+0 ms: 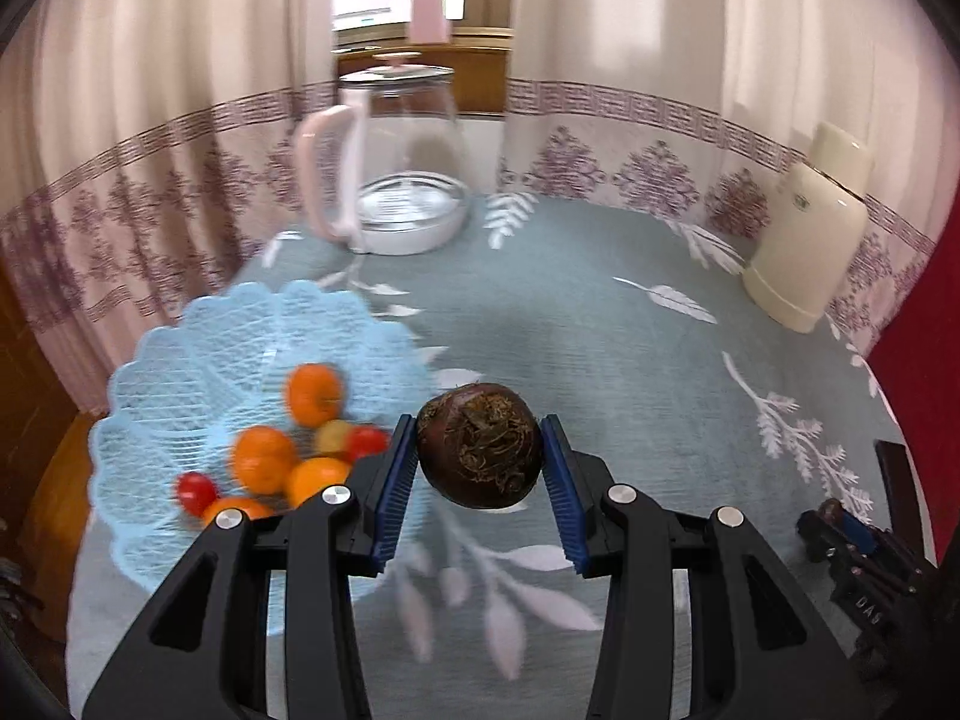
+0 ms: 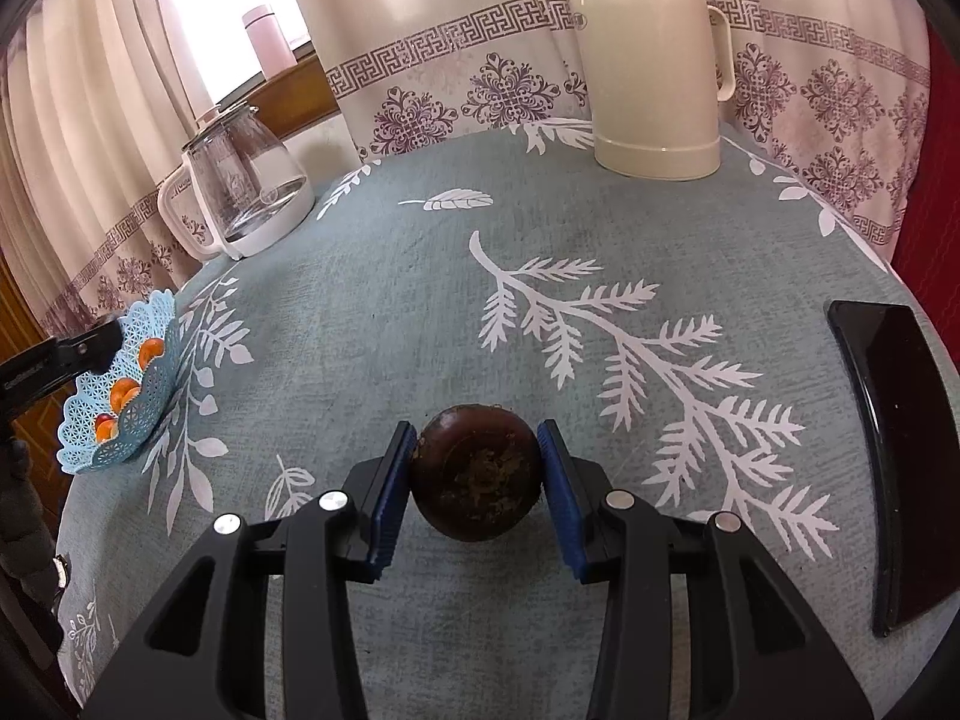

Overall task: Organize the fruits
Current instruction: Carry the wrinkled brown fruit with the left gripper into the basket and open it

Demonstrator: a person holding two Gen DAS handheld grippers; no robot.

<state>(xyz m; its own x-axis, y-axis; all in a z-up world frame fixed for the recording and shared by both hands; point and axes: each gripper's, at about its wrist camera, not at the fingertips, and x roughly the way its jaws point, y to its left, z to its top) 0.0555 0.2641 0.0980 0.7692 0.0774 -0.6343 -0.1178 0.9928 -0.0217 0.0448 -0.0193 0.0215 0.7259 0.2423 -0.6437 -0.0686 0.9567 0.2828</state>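
A dark brown round fruit (image 1: 474, 438) with a rough fibrous top sits between the blue pads of my left gripper (image 1: 480, 462), which is shut on it, just right of the light blue lattice basket (image 1: 180, 354). The basket holds several oranges (image 1: 312, 393) and small red fruits (image 1: 195, 492). A second dark brown round fruit (image 2: 474, 480) is clamped in my right gripper (image 2: 477, 468), low over the grey-blue leaf-print tablecloth (image 2: 420, 300). The basket (image 2: 90, 456) lies far left in the right wrist view, with the left gripper's body (image 2: 54, 360) beside it.
A glass kettle with a white handle (image 1: 396, 180) stands at the back behind the basket. A cream thermos jug (image 2: 651, 60) stands at the back right. A flat black slab (image 2: 894, 450) lies at the table's right edge. Patterned curtains hang behind, with a pink bottle (image 2: 267, 39) on the sill.
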